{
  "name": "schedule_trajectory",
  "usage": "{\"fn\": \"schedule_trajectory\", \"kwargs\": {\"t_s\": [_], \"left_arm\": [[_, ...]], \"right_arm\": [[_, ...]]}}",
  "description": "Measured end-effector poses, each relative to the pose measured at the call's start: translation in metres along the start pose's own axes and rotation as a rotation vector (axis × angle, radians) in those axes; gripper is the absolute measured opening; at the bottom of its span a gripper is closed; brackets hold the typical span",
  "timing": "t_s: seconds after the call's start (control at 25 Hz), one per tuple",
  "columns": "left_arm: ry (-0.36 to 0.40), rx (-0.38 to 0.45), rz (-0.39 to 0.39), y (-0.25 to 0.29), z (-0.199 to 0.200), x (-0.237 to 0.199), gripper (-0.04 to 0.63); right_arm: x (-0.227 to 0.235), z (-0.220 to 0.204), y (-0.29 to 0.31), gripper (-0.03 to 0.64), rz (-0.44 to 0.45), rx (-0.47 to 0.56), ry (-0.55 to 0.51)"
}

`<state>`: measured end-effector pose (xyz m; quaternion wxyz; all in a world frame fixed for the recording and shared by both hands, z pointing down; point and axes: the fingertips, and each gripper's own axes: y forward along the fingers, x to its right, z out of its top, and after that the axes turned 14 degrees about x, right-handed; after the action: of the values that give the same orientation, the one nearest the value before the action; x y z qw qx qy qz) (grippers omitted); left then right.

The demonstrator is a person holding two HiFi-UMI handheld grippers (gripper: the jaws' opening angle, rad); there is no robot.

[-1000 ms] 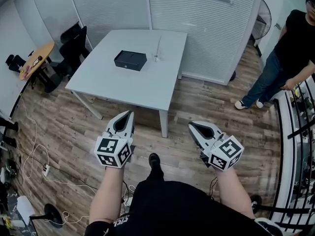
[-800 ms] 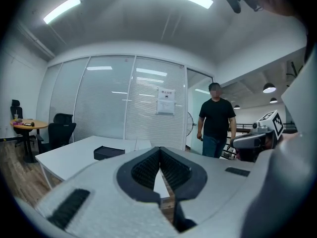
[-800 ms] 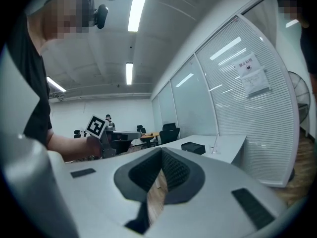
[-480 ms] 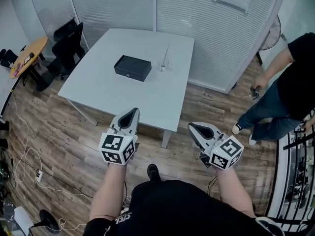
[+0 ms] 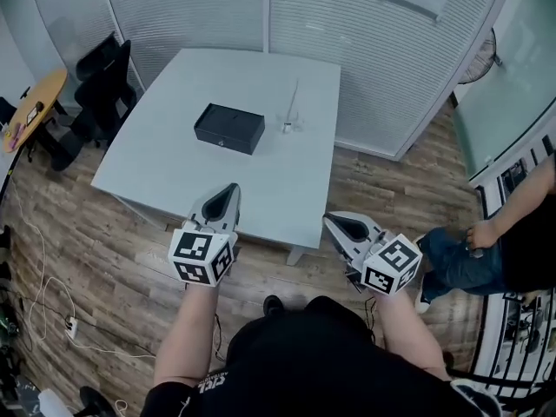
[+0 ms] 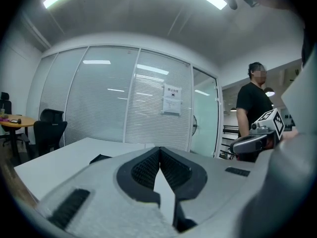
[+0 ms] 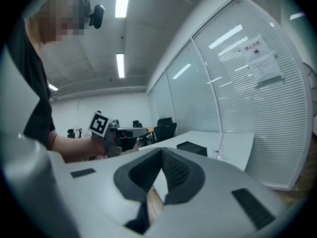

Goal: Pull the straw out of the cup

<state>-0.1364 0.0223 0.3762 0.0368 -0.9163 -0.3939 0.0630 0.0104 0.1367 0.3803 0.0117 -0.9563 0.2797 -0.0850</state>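
Both claws are shut tight with nothing in them: the left claw [image 5: 228, 189] and the right claw [image 5: 334, 221] are held side by side at the near edge of the white worktop [image 5: 261, 181]. The straw [image 5: 294, 101] sticks up out of the small cup [image 5: 287, 128] (clear, hard to make out) toward the far side, near a black box [image 5: 229, 128].
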Motion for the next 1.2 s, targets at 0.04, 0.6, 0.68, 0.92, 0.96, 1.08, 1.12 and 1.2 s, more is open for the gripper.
{"fn": "schedule_trajectory", "kwargs": {"t_s": [0.04,0.6,0.68,0.92,0.96,1.08,1.12,1.2], "left_arm": [[-0.002,-0.001,-0.004,0.004,0.000,-0.002,0.011],[-0.008,-0.025,-0.002,0.103,-0.016,-0.023,0.011],[-0.006,-0.032,0.009,0.127,-0.018,-0.025,0.011],[0.016,-0.074,0.052,0.193,-0.024,-0.034,0.011],[0.017,-0.080,0.062,0.202,-0.026,-0.035,0.011],[0.014,-0.105,0.088,0.222,-0.035,-0.033,0.011],[0.013,-0.112,0.097,0.229,-0.037,-0.033,0.011],[0.014,-0.120,0.113,0.242,-0.038,-0.033,0.011]], "right_arm": [[0.003,-0.001,0.003,0.006,-0.003,-0.003,0.002],[0.100,0.001,0.054,0.006,0.032,-0.014,0.031],[0.125,0.002,0.064,0.006,0.048,-0.024,0.042],[0.196,0.006,0.097,0.006,0.102,-0.024,0.085],[0.206,0.006,0.101,0.006,0.112,-0.025,0.093],[0.232,0.003,0.105,0.006,0.134,-0.032,0.123],[0.240,0.002,0.107,0.006,0.141,-0.033,0.132],[0.255,0.003,0.111,0.006,0.158,-0.033,0.147]]}}
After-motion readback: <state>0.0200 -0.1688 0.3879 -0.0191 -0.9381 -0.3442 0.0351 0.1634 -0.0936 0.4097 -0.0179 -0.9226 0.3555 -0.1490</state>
